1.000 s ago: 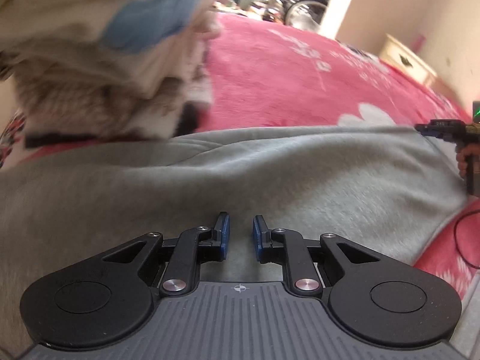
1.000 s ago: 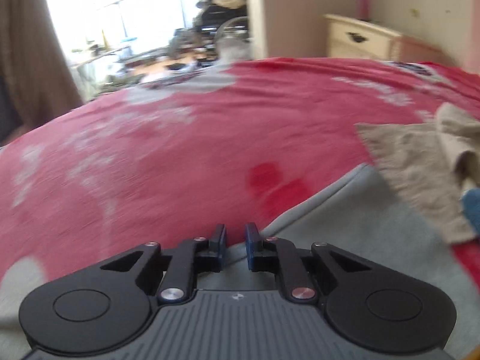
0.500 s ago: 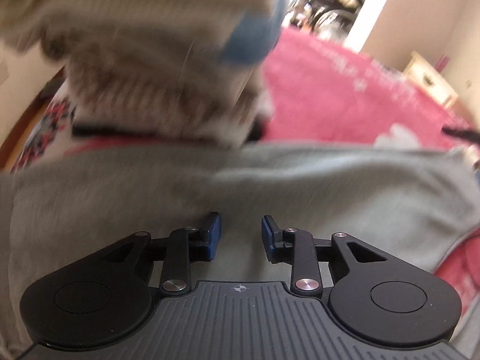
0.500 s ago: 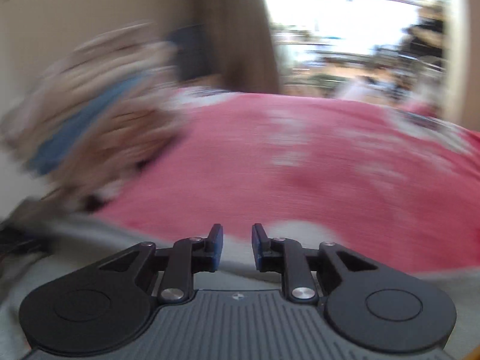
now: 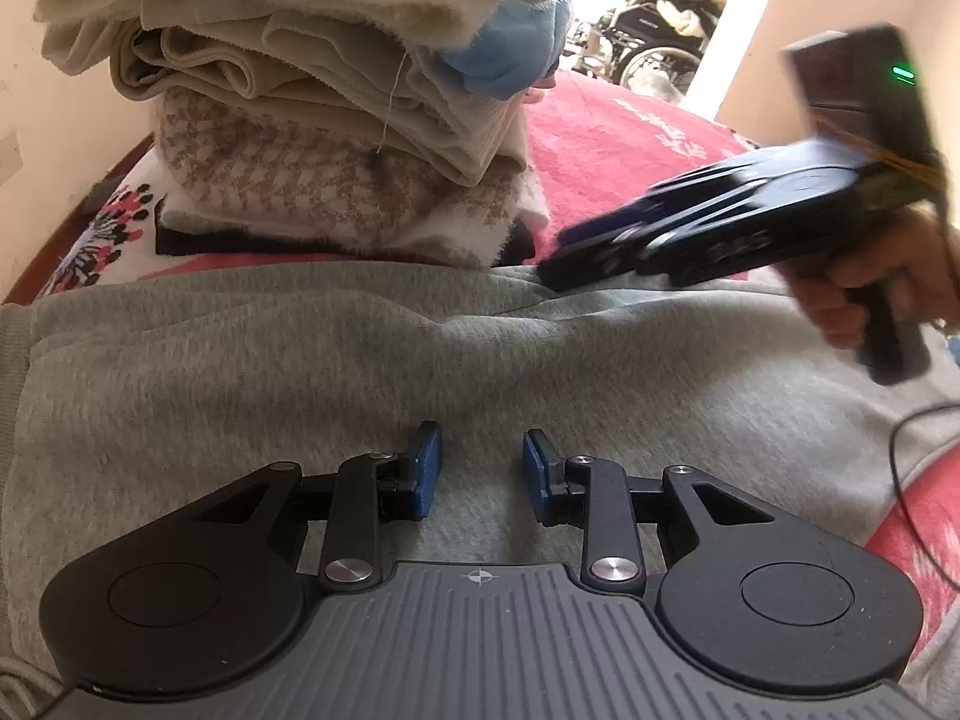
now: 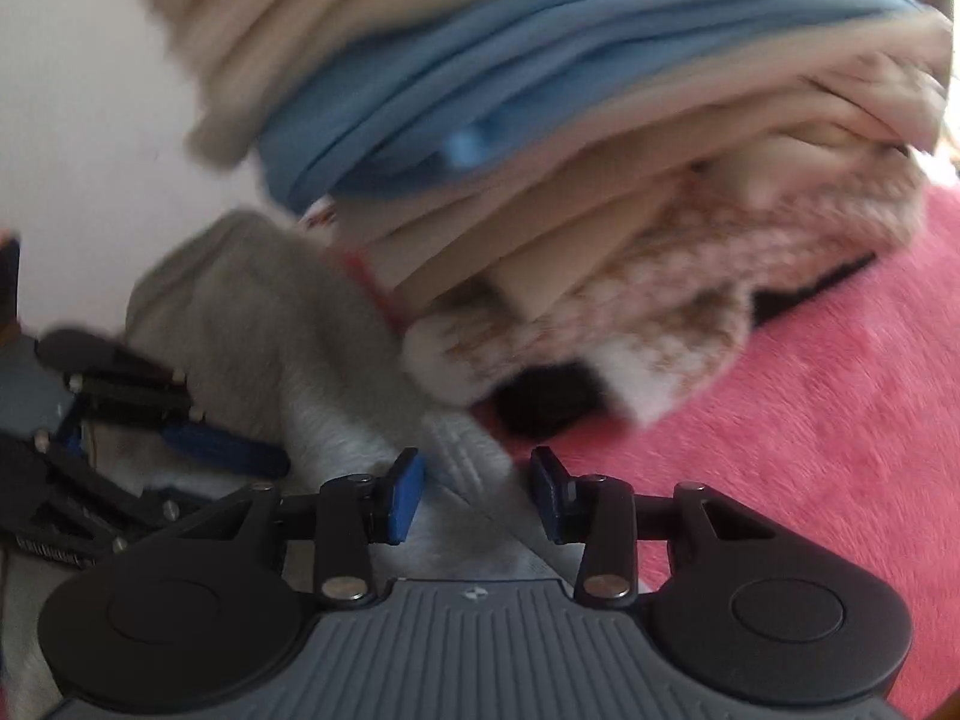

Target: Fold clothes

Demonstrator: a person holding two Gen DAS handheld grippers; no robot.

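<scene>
Broadly, a bed under a pink blanket (image 5: 630, 138) carries everything — no bench is in sight. At its far side stands a tall stack of folded clothes (image 5: 312, 96): cream and beige knits on top, a blue piece between the layers, a brown-and-white houndstooth knit near the bottom. In front of that stack, touching its foot, lies the garment being worked, a grey sweatshirt (image 5: 300, 372), spread wide across the blanket with a soft ridge running along its far edge.

Over the middle of the grey cloth hangs the left hand-held gripper (image 5: 483, 474), released, its blue pads apart with only flat fabric below them and nothing pinched. The right hand-held gripper (image 6: 477, 492) sits at the sweatshirt's far edge beside the stack; its jaws have just been opening, and a ribbed grey hem (image 6: 474, 462) runs between the pads, which do not appear to press on it. From the left wrist view that tool shows blurred, a person's hand (image 5: 870, 294) on its grip.

By my reading, one fold is finished and both tools are letting go — the step in hand is choosing the next hold. That next move would call for closing on the hem or edge cleanly, without snagging the stack, so the grey cloth can be lifted over itself.
</scene>
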